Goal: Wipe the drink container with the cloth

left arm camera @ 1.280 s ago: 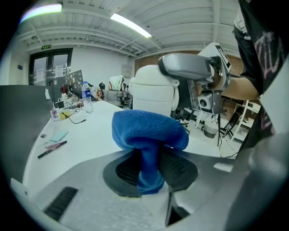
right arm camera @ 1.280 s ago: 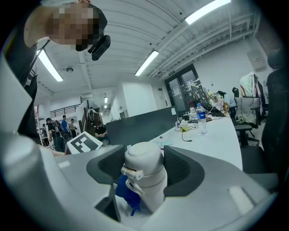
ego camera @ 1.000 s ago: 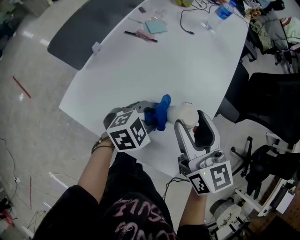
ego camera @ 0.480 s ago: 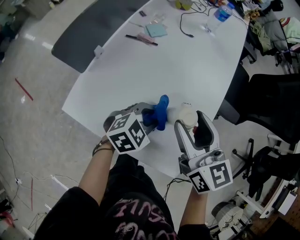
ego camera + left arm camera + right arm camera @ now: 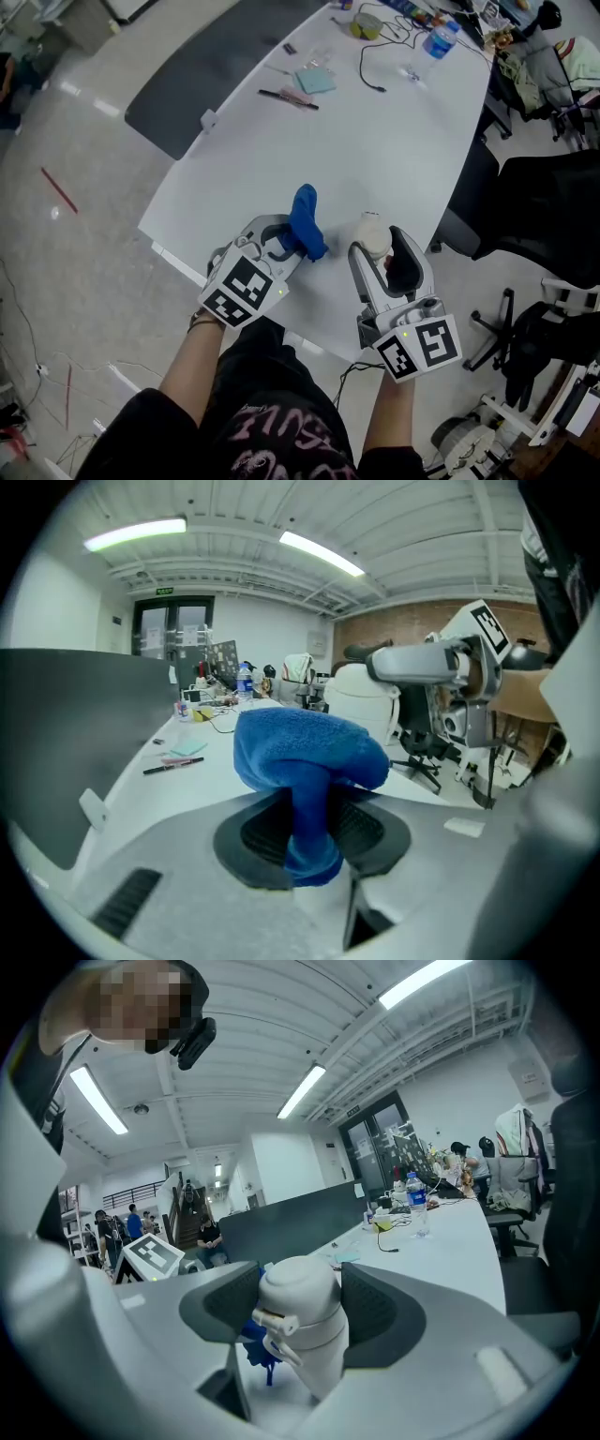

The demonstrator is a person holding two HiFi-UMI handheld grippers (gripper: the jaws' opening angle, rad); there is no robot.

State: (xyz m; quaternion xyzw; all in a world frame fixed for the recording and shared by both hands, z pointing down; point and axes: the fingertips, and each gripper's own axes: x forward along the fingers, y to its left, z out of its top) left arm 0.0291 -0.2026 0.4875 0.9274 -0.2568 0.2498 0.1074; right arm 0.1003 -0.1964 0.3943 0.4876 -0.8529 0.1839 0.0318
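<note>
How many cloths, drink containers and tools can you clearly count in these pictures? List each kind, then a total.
Cloths: 1 (blue cloth)
Drink containers: 2 (white container in the right tool, water bottle on the table)
Tools: 2 (left tool, right tool)
Total: 5
Teal flat item on the table: unclear, not counted.

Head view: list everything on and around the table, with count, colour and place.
table: one, white, centre
cloth: one, blue, clamped in the left tongs
container: one, white, clamped in the right tongs
bottle: one, clear with a blue label, far end of the table
cable: one, black, beside the bottle
pen: one, black, far left part of the table
notepad: one, teal, just beyond the pen
chair: one, black, right of the table
left tongs: one, grey, near edge
right tongs: one, grey, near edge
</note>
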